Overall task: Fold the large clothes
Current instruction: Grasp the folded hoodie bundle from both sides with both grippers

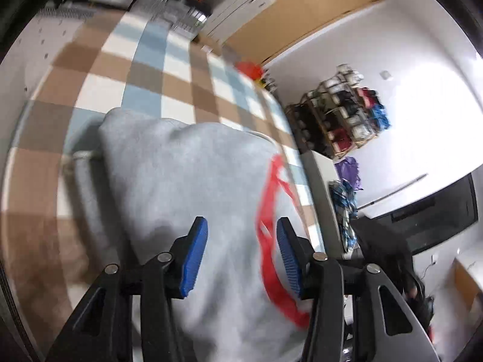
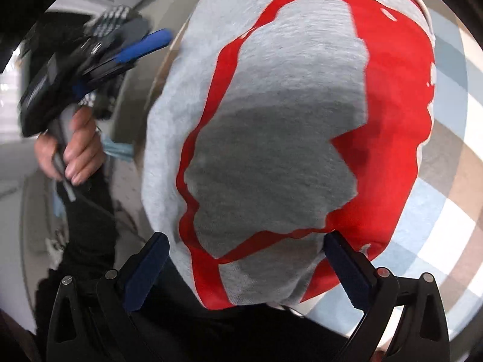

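Observation:
A grey garment [image 1: 187,175] with a large red print [image 2: 389,90] lies in a folded heap on the checked cover [image 1: 120,69]. In the left wrist view my left gripper [image 1: 241,221] hangs over the heap's near part, blue pads [image 1: 194,256] apart with nothing pinched between them. My right gripper [image 2: 246,236] stands wide open above the red print, dark pads [image 2: 148,268] on either side of the cloth without pressing it. The right wrist view also catches the left gripper [image 2: 142,45], blurred at the upper left and held by a hand [image 2: 78,147].
The brown, white and blue checked cover [image 2: 452,199] spreads past the garment. Against the white wall stands a wooden shelf [image 1: 341,114] full of rolled cloths, with a purple cloth [image 1: 350,169] below it. Cardboard boxes [image 1: 302,12] stand further back. A person's dark sleeve [image 2: 90,229] is at the left.

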### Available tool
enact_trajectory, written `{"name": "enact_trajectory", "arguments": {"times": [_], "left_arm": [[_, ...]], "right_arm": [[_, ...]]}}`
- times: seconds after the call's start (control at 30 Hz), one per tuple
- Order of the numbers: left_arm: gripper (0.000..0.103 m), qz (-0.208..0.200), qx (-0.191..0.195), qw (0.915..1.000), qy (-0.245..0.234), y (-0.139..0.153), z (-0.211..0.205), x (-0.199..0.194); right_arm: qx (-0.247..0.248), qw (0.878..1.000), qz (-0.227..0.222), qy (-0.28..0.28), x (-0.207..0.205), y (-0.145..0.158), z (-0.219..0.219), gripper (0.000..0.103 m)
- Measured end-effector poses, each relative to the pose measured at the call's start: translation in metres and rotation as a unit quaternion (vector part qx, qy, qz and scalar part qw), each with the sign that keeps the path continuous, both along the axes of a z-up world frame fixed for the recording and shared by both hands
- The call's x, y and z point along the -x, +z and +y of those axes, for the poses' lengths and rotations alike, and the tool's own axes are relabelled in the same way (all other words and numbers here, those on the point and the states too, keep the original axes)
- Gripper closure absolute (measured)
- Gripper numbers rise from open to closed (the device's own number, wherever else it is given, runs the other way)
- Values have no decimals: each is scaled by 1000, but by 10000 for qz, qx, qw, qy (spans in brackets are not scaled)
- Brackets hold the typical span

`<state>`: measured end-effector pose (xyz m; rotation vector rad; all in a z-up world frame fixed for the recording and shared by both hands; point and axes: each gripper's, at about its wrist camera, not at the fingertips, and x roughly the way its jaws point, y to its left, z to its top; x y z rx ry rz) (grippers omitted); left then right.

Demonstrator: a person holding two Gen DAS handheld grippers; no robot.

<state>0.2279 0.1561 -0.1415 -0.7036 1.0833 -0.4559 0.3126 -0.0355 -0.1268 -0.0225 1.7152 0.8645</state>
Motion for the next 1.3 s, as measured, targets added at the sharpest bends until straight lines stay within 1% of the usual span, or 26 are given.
{"name": "enact_trajectory", "arguments": {"times": [0.03,0.07,0.1,0.17,0.2,0.27,0.37,0.5,0.6,0.63,0.67,0.73,0.77,0.8,0.87,0.9,0.93,1.0,1.03,1.07,1.1,1.13,1.17,1.2,1.23,1.3], "left_arm": [[57,138,-226,9996,92,-6,-2,-6],[57,337,-581,9976,151,-15,-7,-12],[57,493,-801,9955,60,-26,-14,-15],[57,346,-984,9945,33,-35,-24,-11],[57,158,-1170,9930,16,-34,-29,-4],[57,-25,-1596,9872,-46,-28,-40,6],[57,108,-1867,9822,156,-16,-44,23],[57,71,-2097,9768,437,5,-46,59],[57,-192,-2215,9734,558,27,-53,97],[54,-281,-2249,9722,594,31,-55,105],[47,-388,-2331,9694,665,39,-60,119],[40,-585,-2426,9647,838,50,-73,133],[39,-696,-2460,9624,922,54,-78,141],[39,-757,-2523,9596,989,56,-84,146],[39,-823,-2793,9496,1159,60,-94,158],[39,-827,-2994,9423,1249,62,-99,165],[38,-835,-3099,9379,1313,59,-99,157],[30,-941,-3311,9278,1443,62,-105,165],[19,-948,-3397,9233,1523,61,-106,167],[14,-946,-3471,9183,1654,59,-105,169],[14,-933,-3508,9153,1744,57,-104,169],[14,-881,-3518,9149,1775,53,-101,168],[14,-808,-3496,9169,1749,49,-100,169],[14,-691,-3415,9223,1674,44,-96,165],[14,-575,-3296,9282,1627,40,-92,164],[14,-199,-2798,9485,1470,27,-77,155]], "right_arm": [[-50,10000,29,-13,-1,0,-2,0],[-77,10000,28,13,-2,0,-4,0],[-105,9999,18,25,-2,0,-5,0],[-180,9998,-28,50,0,2,-8,0],[-201,9997,-67,80,-1,2,-12,0],[-240,9996,-121,76,-1,1,-3,0],[-376,9991,-195,-95,0,3,-6,0],[-900,9934,-505,-495,5,10,-33,0],[-1448,9810,-1035,-775,20,21,-56,0],[-1571,9745,-1352,-864,28,27,-64,0],[-1689,9676,-1630,-926,35,32,-70,0],[-2077,9474,-2177,-1094,51,42,-85,0],[-2214,9378,-2397,-1189,57,44,-90,0],[-2437,9223,-2680,-1349,65,47,-99,0],[-2646,9039,-2975,-1563,75,45,-103,0],[-2795,8927,-3096,-1709,77,44,-109,0],[-2841,8836,-3197,-1908,78,41,-115,0],[-2510,8858,-3298,-2087,74,44,-116,0],[-2484,8817,-3409,-2115,75,47,-118,0],[-2467,8755,-3546,-2167,78,49,-121,0],[-2386,8741,-3628,-2179,79,50,-122,0],[-2309,8748,-3664,-2173,81,49,-122,0],[-2262,8760,-3663,-2173,83,46,-125,0],[-2209,8798,-3591,-2195,80,42,-127,0],[-2157,8830,-3521,-2231,79,40,-128,0],[-2090,8916,-3263,-2344,70,30,-135,0]]}}
